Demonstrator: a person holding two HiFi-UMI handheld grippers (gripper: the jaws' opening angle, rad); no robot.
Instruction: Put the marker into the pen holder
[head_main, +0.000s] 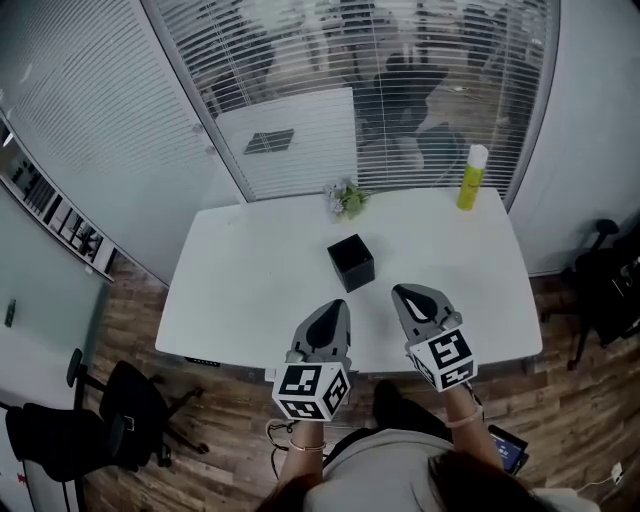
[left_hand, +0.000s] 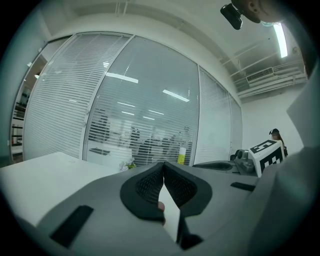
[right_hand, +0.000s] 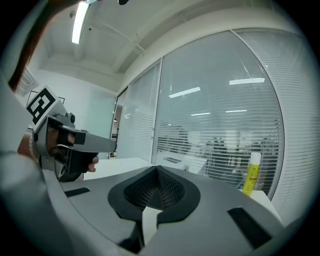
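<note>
The pen holder (head_main: 351, 262) is a black open-topped cube standing mid-table in the head view. No marker shows in any view. My left gripper (head_main: 338, 305) hovers over the table's near edge, a little short and left of the holder, jaws pressed together with nothing seen between them. My right gripper (head_main: 400, 292) hangs beside it, short and right of the holder, also shut and empty. In the left gripper view the left gripper (left_hand: 163, 164) has its tips touching. The right gripper (right_hand: 156, 168) looks the same in its own view. The holder is hidden in both gripper views.
The white table (head_main: 250, 290) carries a small potted plant (head_main: 346, 199) at its far edge and a yellow bottle (head_main: 471, 178) at the far right corner. Glass walls with blinds stand behind. Black office chairs (head_main: 120, 420) sit on the wooden floor at the left and right.
</note>
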